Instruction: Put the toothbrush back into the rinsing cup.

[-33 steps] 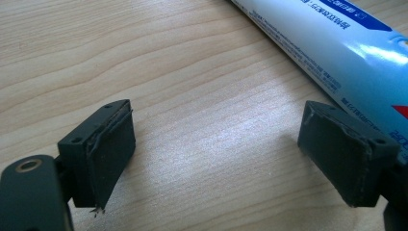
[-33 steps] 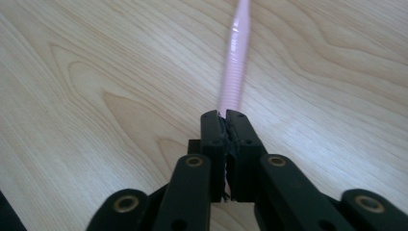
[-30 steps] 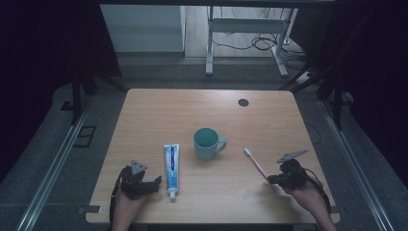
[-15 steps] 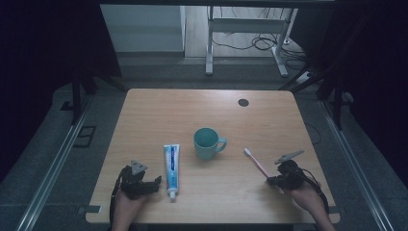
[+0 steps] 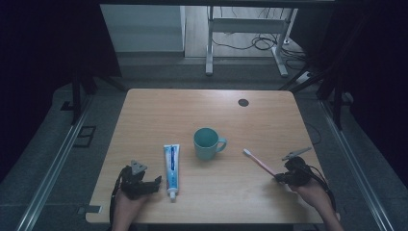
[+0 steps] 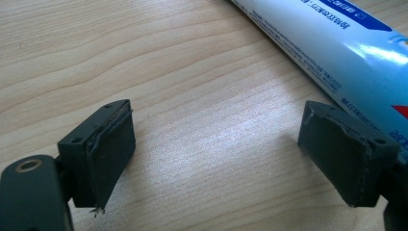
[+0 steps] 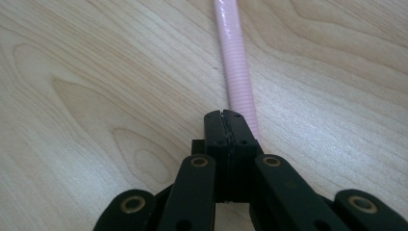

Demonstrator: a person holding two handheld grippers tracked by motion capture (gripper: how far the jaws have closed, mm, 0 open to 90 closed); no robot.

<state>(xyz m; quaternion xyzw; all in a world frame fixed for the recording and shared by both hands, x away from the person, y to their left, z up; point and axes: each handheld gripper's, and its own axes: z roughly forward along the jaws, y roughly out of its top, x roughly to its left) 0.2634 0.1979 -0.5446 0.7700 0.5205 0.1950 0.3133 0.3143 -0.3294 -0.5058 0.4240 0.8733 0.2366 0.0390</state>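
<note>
A pink toothbrush (image 5: 260, 163) lies slanted on the wooden table (image 5: 192, 110), right of a teal mug (image 5: 207, 143). My right gripper (image 5: 280, 178) sits at the handle's near end. In the right gripper view its jaws (image 7: 225, 115) are pressed together, and the ribbed pink handle (image 7: 235, 62) runs away from just beside and under the tip. A white and blue toothpaste tube (image 5: 171, 168) lies left of the mug. My left gripper (image 5: 142, 179) rests on the table left of the tube. It stands open (image 6: 216, 159) over bare wood, with the tube (image 6: 346, 53) outside its right jaw.
A small dark round insert (image 5: 243, 102) sits in the tabletop at the far right. A metal desk frame (image 5: 240, 43) and cables stand on the floor beyond the table. The person's hands come in over the near edge.
</note>
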